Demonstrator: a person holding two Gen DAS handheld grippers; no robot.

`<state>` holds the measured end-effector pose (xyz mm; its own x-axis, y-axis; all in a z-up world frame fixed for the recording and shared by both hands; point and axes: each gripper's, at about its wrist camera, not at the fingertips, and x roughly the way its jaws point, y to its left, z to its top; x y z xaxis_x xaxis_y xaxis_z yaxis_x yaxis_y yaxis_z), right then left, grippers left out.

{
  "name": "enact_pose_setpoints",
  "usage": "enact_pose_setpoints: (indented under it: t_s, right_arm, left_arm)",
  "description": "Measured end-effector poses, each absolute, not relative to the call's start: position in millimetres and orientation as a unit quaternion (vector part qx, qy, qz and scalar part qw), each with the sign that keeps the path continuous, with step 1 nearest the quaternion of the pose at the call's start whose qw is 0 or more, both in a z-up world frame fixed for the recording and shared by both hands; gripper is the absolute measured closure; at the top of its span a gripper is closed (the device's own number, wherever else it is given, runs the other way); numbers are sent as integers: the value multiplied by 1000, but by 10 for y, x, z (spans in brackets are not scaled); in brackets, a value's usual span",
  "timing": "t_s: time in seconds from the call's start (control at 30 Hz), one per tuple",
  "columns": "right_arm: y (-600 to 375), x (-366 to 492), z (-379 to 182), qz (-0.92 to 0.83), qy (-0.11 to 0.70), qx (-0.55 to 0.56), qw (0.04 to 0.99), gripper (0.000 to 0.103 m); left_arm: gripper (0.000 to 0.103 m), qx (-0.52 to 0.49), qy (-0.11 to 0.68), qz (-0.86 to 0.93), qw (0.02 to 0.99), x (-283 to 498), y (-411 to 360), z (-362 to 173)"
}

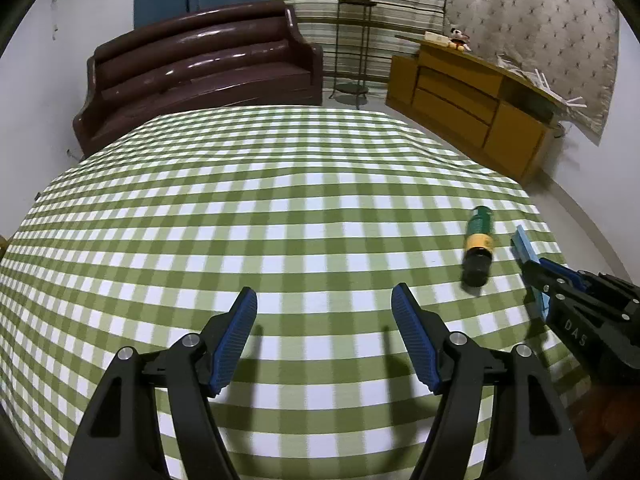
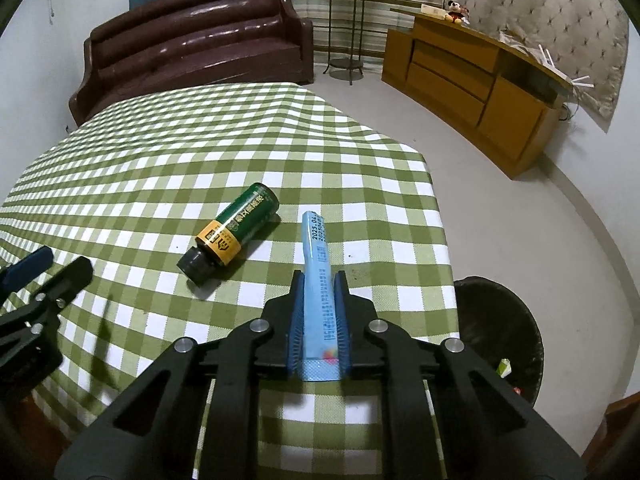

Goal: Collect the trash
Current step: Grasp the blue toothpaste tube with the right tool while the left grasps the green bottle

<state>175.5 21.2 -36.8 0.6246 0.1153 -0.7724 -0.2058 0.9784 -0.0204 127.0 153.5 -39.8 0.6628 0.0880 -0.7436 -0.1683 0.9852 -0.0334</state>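
While your right gripper (image 2: 319, 280) is clamped tight on the blue wrapper (image 2: 318, 264) above the desk (image 2: 120, 152), your left gripper (image 1: 324, 300) hangs wide open with nothing in it. 1 green bottle (image 2: 230, 232) lies on its side just left of the wrapper, and the bin (image 2: 500, 328) sits off the desk's right edge.
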Motion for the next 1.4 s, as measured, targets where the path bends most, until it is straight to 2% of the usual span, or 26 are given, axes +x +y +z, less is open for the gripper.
enact_pose_setpoints:
  t_s: [0.7,1.2,1.4]
  right_arm:
    - [-1038,1235,-156,-9,388,7,921,88]
    - [-1354,1247,-246,-30,393,35,919,88]
    - [-1350,1251,-277,-30,395,35,918,88]
  left_arm:
    - [35,15,411,16,912,1573,655,-425]
    - [35,35,421,20,906,1909,544,-499]
    - [50,30,432,4,902,2017,518,-510]
